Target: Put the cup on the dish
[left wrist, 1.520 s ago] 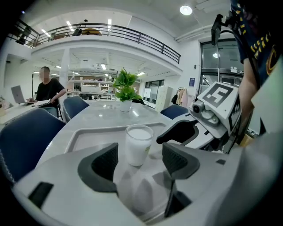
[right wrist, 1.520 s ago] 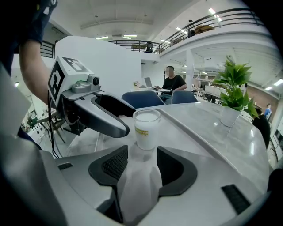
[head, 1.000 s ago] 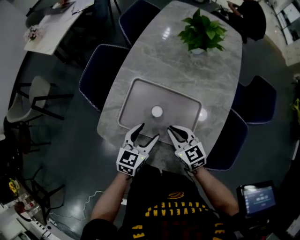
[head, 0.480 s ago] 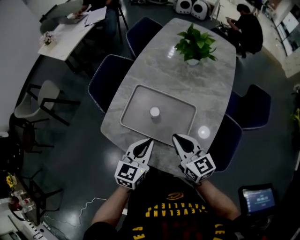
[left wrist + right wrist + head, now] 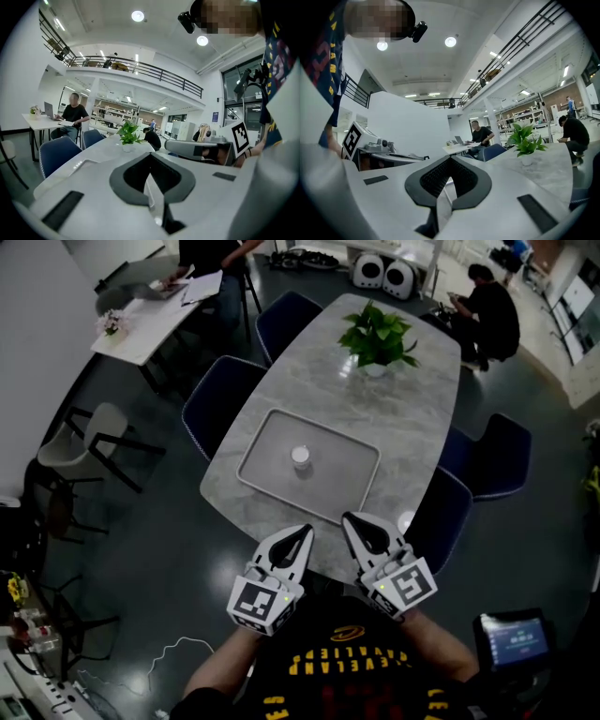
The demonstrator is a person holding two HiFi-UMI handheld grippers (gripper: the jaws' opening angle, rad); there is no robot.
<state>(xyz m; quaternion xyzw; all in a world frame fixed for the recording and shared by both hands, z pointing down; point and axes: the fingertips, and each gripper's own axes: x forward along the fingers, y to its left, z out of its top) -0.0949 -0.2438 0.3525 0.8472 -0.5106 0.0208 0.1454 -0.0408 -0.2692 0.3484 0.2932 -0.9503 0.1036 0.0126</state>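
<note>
your grey marble oval table (image 5: 375, 418) bears a grey rectangular tray (image 5: 267, 474). your left gripper (image 5: 304, 534) and right gripper (image 5: 351, 521) hover at its near edge, jaws closed on nothing. the small white cup (image 5: 300, 457) stands in the tray, apart from the white round dish (image 5: 405, 519).

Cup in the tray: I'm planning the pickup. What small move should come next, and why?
Probably open the left gripper and ease it forward toward the cup. It and the right gripper are shut and empty at the near edge of the table; the cup stands alone in the tray, apart from the small white dish.
</note>
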